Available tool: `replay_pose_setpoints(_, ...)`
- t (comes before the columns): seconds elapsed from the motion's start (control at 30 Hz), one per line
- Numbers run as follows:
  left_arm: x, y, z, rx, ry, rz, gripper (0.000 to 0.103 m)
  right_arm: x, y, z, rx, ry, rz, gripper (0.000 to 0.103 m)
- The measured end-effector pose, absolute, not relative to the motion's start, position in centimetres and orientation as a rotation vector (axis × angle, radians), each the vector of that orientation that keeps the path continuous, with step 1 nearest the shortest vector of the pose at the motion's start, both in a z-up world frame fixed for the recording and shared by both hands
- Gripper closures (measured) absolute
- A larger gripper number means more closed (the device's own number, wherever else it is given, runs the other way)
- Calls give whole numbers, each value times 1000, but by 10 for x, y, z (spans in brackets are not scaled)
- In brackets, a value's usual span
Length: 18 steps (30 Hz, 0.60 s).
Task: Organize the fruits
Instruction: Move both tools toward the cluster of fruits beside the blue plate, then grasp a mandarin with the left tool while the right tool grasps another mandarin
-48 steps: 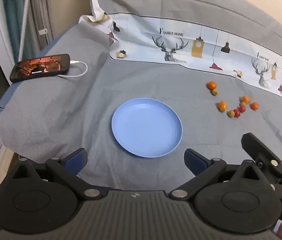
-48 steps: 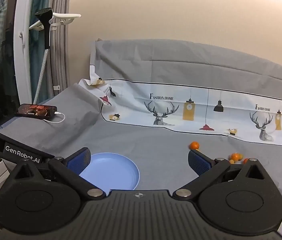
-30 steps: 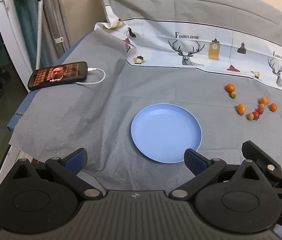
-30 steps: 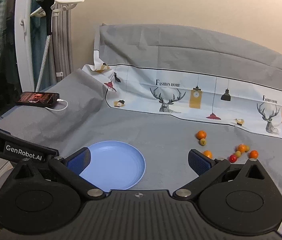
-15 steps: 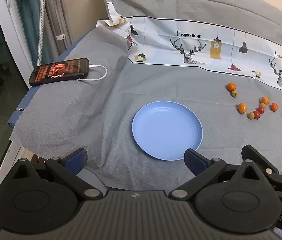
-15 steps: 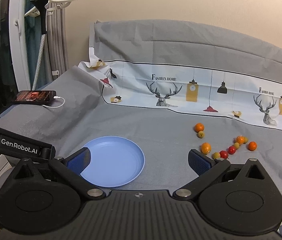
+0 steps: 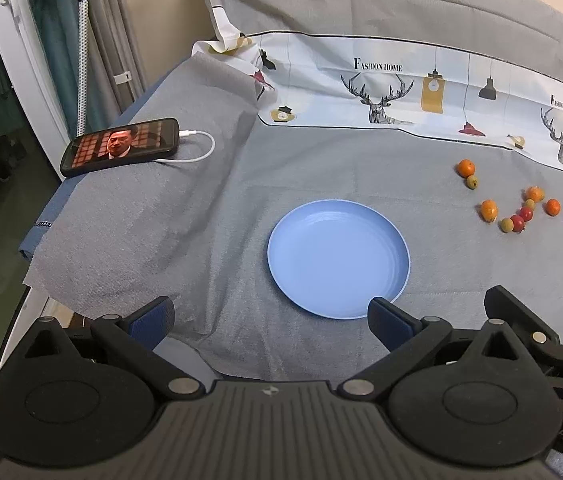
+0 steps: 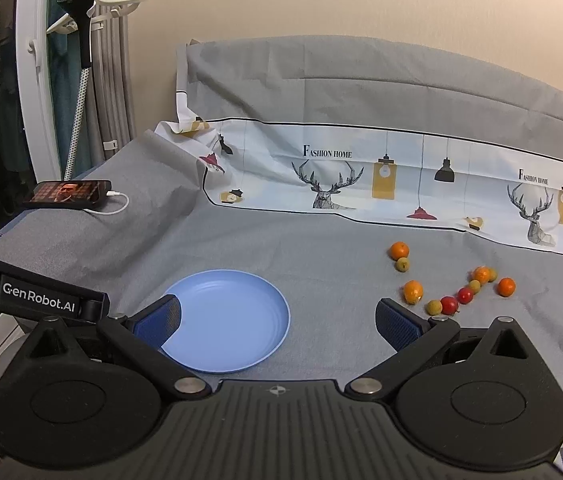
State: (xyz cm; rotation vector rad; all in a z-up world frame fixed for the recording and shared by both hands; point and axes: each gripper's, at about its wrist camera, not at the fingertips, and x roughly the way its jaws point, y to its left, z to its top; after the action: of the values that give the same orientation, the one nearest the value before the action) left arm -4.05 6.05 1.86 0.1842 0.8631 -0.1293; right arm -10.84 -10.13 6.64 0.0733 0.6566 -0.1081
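Observation:
An empty blue plate (image 7: 337, 256) lies on the grey cloth, also in the right wrist view (image 8: 227, 320). Several small fruits, orange, red and yellow-green, lie loose to its right (image 7: 515, 210) (image 8: 451, 284). An orange one (image 8: 398, 250) with a small green one sits apart at the back. My left gripper (image 7: 269, 316) is open and empty, near the plate's front edge. My right gripper (image 8: 277, 322) is open and empty, between the plate and the fruits; part of it shows in the left wrist view (image 7: 529, 316).
A phone (image 7: 121, 146) with a lit screen and a white cable lies at the table's left edge. A printed deer-pattern cloth (image 8: 381, 176) runs along the back. A white pole stand (image 8: 81, 80) and curtains are off to the left.
Both views have shifted slightly; the plate and fruits sit a little nearer in the right wrist view. Both grippers stay open and empty.

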Motion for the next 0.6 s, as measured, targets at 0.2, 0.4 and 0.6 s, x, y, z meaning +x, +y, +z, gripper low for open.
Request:
replay_pose_setpoints(0.2,-37,55,16,203,875,-132,0,-108,-104,62,78,658,-121,0)
replay_pose_setpoints(0.4,-29,39,9,244,895,-134,0,-105,-121,54,106,653,-156,0)
replay_pose_setpoints(0.6,-12,10,-4,246,953,-184,0,-105,-164,34,202,632,-238,0)
